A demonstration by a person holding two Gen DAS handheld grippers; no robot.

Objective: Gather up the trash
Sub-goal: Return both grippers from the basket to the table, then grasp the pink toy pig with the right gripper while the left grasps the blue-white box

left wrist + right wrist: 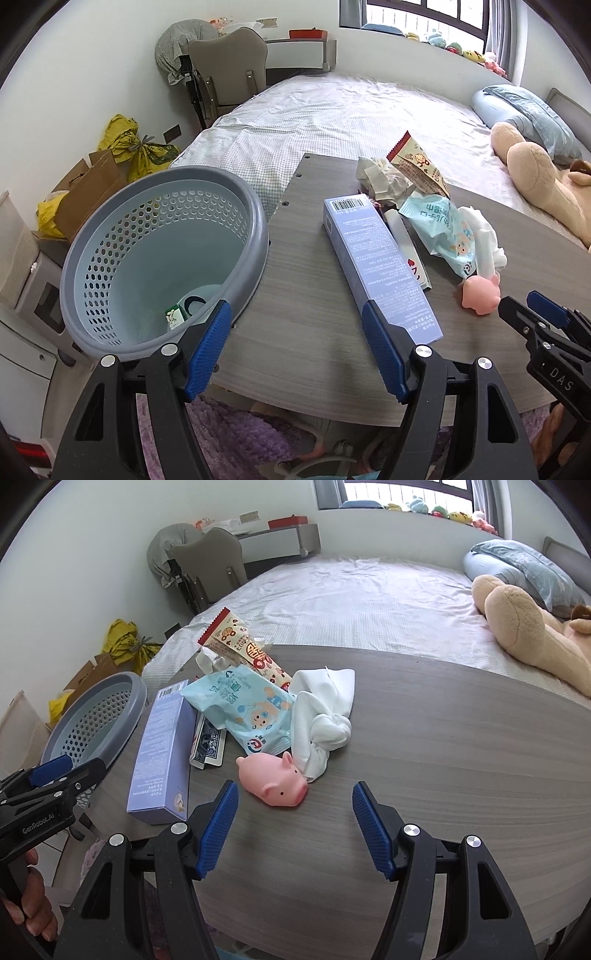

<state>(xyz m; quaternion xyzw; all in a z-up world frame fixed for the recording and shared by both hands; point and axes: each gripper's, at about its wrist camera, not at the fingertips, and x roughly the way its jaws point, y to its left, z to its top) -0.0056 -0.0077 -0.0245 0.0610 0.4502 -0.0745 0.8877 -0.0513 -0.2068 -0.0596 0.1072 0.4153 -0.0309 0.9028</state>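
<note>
Judging by the basket (162, 254) at left, holding only a scrap or two, collection has barely begun. Most trash remains on the table (424, 738): the long box (380, 266), wipes packet (243, 712), snack wrapper (243, 646). Both the left gripper (295, 347) and right gripper (291, 827) gape wide, empty.
</note>
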